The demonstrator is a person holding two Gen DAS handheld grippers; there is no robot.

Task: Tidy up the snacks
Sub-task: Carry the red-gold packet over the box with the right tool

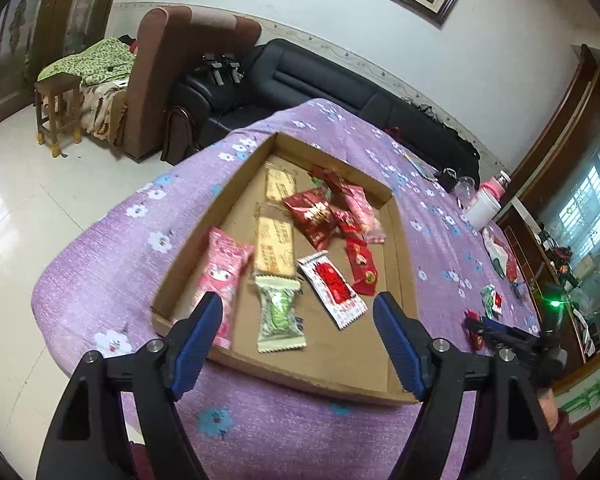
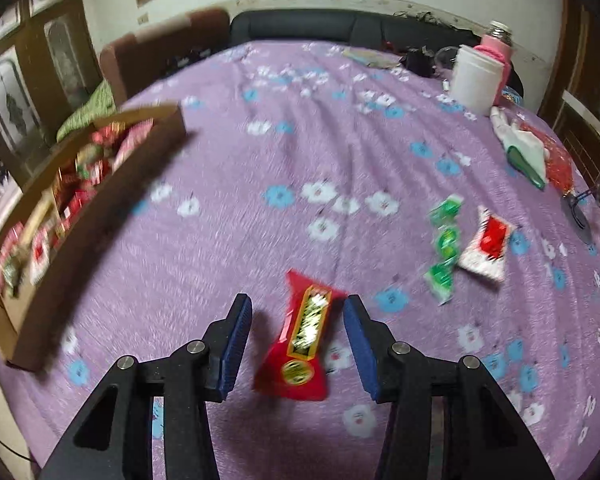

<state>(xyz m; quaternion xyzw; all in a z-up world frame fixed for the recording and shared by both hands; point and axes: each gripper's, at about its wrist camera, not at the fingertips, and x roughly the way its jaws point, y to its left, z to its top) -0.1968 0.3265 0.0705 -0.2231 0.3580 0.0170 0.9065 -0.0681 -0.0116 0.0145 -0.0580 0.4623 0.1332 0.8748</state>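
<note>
Two grippers are at work over a purple flowered tablecloth [image 2: 300, 128]. The left gripper [image 1: 298, 312] hangs with its blue pads spread wide and nothing between them, above the near edge of a shallow brown cardboard tray [image 1: 400, 248] that already holds about ten wrapped snacks, among them a pale green candy packet [image 1: 278, 320] and a pink cartoon-printed pouch [image 1: 224, 268]. The right gripper [image 2: 296, 336] has its pads apart on either side of a red sweet wrapper with a gold label [image 2: 300, 340]; neither pad touches it. That wrapper lies on the cloth, well to the right of the tray. Farther right lie a green strip of sweets [image 2: 444, 248] and a white-and-red sachet [image 2: 486, 246], also still loose.

Risks, as I judge them: the right view is smeared by motion, so a closing pinch could land off-centre and catch only the crinkly end, letting the wrapper slip on the way over. Pads pressed too low could bunch the cloth and drag the neighbouring sweets.
</note>
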